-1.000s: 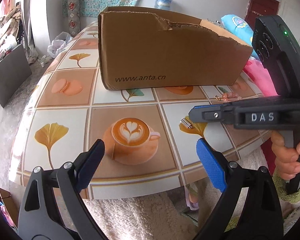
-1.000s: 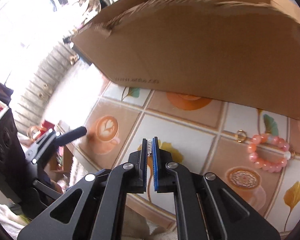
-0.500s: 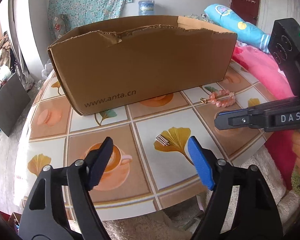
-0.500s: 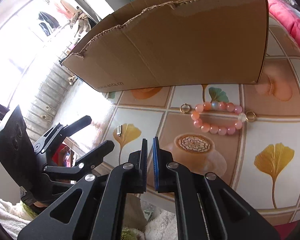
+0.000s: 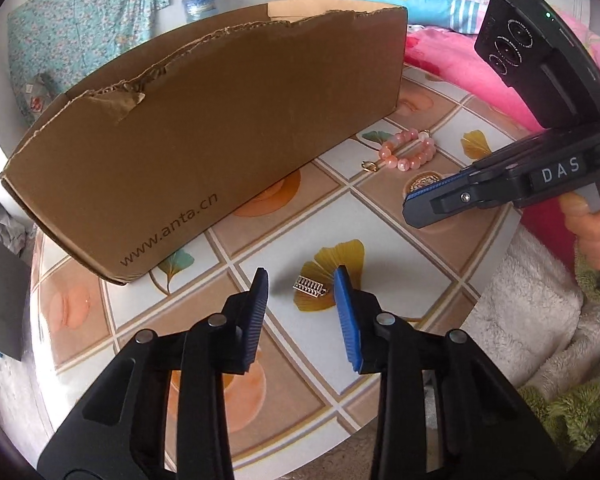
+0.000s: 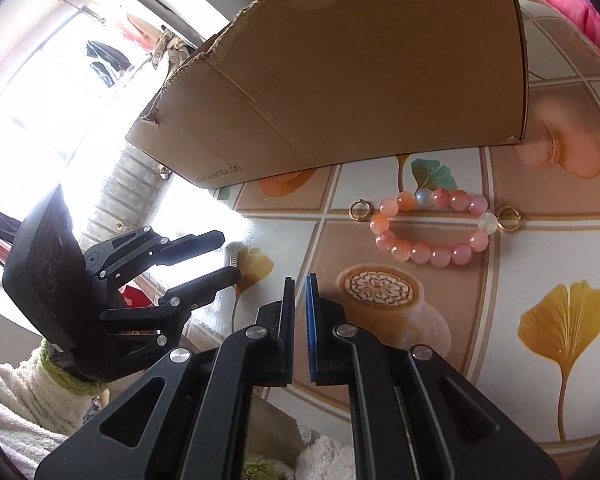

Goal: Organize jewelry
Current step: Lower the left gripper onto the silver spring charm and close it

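Now left gripper [image 5: 300, 286] tilts downward, fingers [image 5: 342, 300] closing around clasp [image 5: 310, 287].

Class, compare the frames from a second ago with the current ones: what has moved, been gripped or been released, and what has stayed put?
The right gripper let go of the small silver clasp, which now lies on the table; it is shut and empty. The left gripper came over the clasp, its jaws closing around it without pinching yet. The cardboard box and pink bead bracelet stayed put.
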